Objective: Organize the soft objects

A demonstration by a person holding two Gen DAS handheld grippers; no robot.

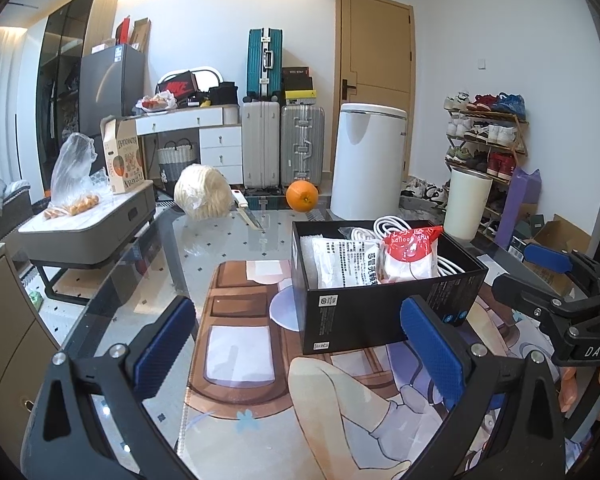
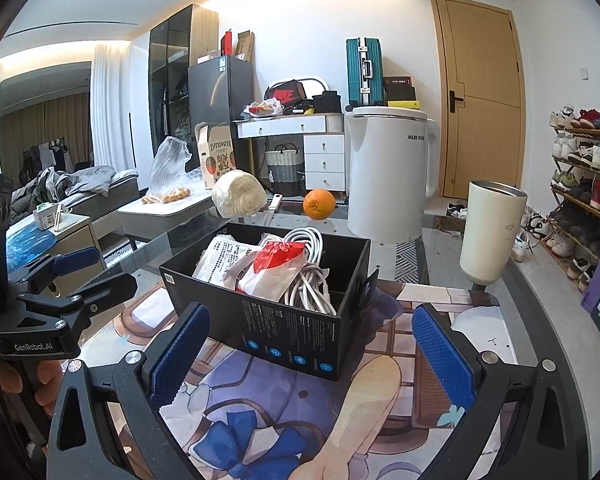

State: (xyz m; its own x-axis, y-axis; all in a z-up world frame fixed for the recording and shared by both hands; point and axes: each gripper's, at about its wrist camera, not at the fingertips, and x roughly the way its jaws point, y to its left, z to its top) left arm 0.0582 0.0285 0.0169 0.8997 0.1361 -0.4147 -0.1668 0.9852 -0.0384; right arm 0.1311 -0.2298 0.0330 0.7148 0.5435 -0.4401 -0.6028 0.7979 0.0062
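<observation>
Packets and cable fill the black box (image 1: 384,304) on the illustrated mat (image 1: 240,344), yet much of its load is hard to read: the white packet (image 1: 346,260) shows only part of its print, the red-and-white pouch (image 1: 412,254) leans against it and covers its right edge, and the coiled white cable (image 1: 392,226) shows only as loops behind and beside the pouch in the left wrist view. The right wrist view looks from the other corner and shows far more of the cable (image 2: 310,268), heaped along the box's right side, with the pouch (image 2: 274,268) lying on top of it. The left gripper (image 1: 300,344) hangs with its blue pads spread wide and nothing between them; its right pad overlaps the box's near corner in the picture, and whether they touch cannot be told. The right gripper (image 2: 312,354), likewise spread and empty, sits just short of the box's near wall. Each view catches the other tool only at the frame's edge, partly cut off. Beyond the box lie an orange (image 1: 302,196), a wrapped pale bundle (image 1: 204,194) and a knife (image 1: 247,212), whose blade is hidden in the right view; the cream tumbler (image 2: 492,232) and white kettle (image 2: 388,176) show more fully there.
</observation>
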